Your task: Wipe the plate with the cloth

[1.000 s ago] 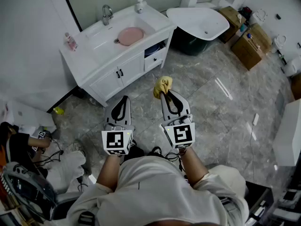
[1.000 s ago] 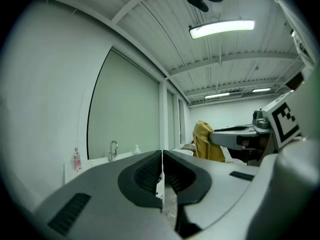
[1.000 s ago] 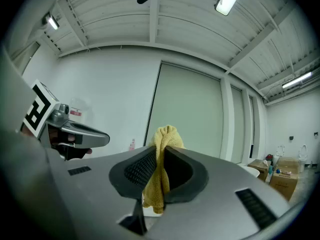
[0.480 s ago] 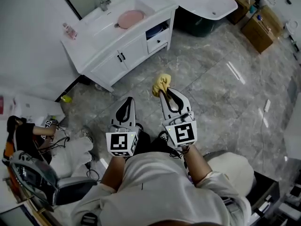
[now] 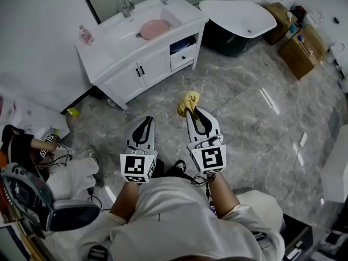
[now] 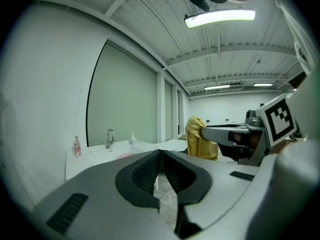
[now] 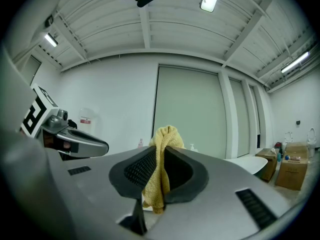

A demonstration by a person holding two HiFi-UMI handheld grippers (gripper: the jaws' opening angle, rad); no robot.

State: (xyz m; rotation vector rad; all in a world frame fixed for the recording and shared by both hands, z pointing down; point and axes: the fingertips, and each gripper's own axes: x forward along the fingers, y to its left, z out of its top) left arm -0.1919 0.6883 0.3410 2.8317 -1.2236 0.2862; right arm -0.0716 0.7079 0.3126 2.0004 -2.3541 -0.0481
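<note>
Right gripper (image 5: 191, 111) fingers are clamping one yellow cloth (image 5: 188, 100); left gripper (image 5: 145, 119) fingers are pressing together; one pink plate (image 5: 155, 29) is lying far left.

The person wears a white short-sleeved shirt (image 5: 174, 216) and dark shoes (image 5: 179, 170). The left gripper (image 5: 146, 119) and right gripper (image 5: 191, 112) have smooth grey shells tapering toward the far end, each with a dark teardrop opening lined by black ribbed pads (image 7: 141, 168). At each one's near end sits a cube (image 5: 135, 166) bearing black-and-white square markers.
</note>
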